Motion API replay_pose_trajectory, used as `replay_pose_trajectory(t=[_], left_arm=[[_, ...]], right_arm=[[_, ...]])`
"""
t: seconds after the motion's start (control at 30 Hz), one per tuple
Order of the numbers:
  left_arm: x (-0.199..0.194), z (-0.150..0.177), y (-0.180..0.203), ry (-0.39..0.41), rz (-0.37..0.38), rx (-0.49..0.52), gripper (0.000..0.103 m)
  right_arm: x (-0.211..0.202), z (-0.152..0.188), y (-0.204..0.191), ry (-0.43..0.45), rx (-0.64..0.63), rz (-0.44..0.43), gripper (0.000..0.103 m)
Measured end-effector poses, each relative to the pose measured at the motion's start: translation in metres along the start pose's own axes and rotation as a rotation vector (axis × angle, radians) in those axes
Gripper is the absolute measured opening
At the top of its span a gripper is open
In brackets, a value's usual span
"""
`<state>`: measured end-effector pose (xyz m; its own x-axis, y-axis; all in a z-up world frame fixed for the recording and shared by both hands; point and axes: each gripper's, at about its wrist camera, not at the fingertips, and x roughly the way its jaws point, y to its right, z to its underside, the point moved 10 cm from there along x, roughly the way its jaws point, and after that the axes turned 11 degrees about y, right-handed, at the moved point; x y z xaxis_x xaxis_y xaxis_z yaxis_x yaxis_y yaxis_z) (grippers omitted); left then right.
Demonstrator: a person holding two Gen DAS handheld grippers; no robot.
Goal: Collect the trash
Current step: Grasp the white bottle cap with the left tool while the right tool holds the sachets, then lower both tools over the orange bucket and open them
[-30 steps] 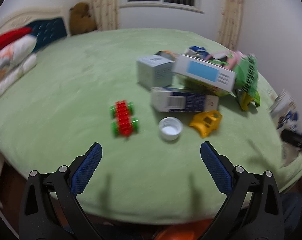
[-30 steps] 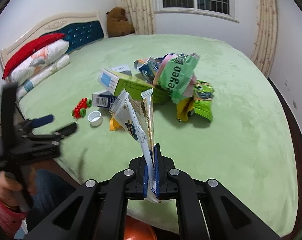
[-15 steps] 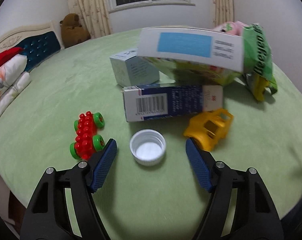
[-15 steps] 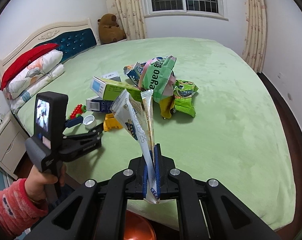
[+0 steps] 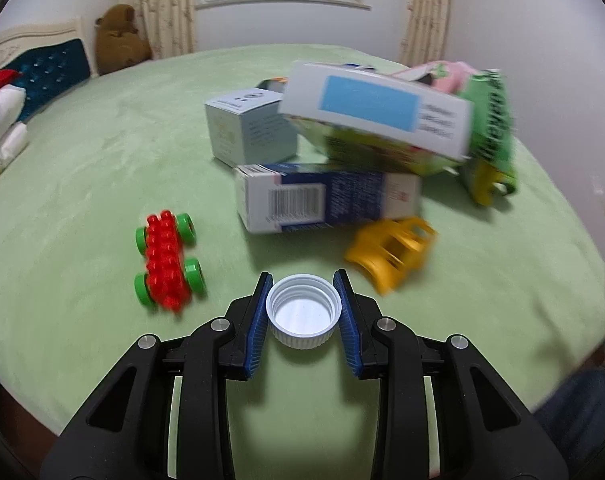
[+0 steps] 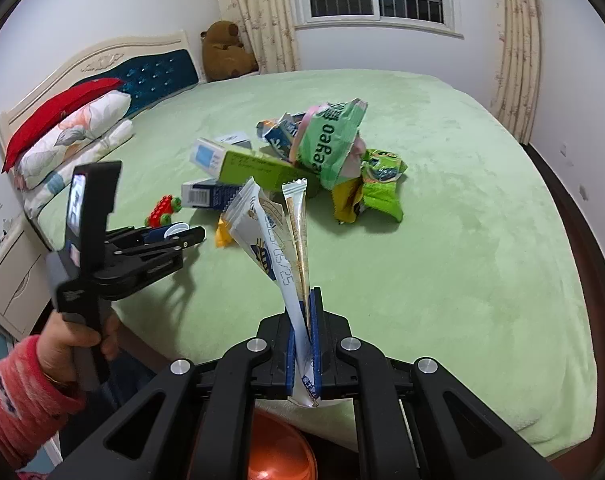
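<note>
Clamping the white bottle cap (image 5: 303, 311) on the green bed (image 5: 102, 152), the left claw (image 5: 303, 312) has its ribbed blue pads pressed on the cap's ridged round wall; lift straight up (hard plastic slips easily). Clenched tight, the right claw (image 6: 302, 344) holds thin, crinkly wrappers (image 6: 278, 240) upright.

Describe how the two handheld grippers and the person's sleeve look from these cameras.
Both the left gripper and the right gripper have black plastic linkage arms with silver rivets and ribbed blue pads. The left one carries a black handle and a small screen. The sleeve is red-pink striped knit.
</note>
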<state>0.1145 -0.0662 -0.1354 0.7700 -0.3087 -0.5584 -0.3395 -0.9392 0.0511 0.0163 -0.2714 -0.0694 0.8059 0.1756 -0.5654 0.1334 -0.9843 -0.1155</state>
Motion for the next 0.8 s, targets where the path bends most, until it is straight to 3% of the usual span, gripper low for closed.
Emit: replay_pose_trajectory(t=[0.17,0.4,0.8], left_arm=[[-0.04,0.021,0.027,-0.054,0.106,0.04,0.031],[-0.086,0.102,0.06,-0.269,0.208,0.089,0.031],[-0.074,0.225,0.079,-0.613,0.24,0.086,0.031]], right_arm=[[-0.012,0.017,-0.012,-0.035,-0.037,-0.031,0.006],[-0.022,0.076,-0.038,-0.187,-0.117,-0.102,0.006],[-0.012,0.192,-0.056,-0.478,-0.17,-0.167,0.006]])
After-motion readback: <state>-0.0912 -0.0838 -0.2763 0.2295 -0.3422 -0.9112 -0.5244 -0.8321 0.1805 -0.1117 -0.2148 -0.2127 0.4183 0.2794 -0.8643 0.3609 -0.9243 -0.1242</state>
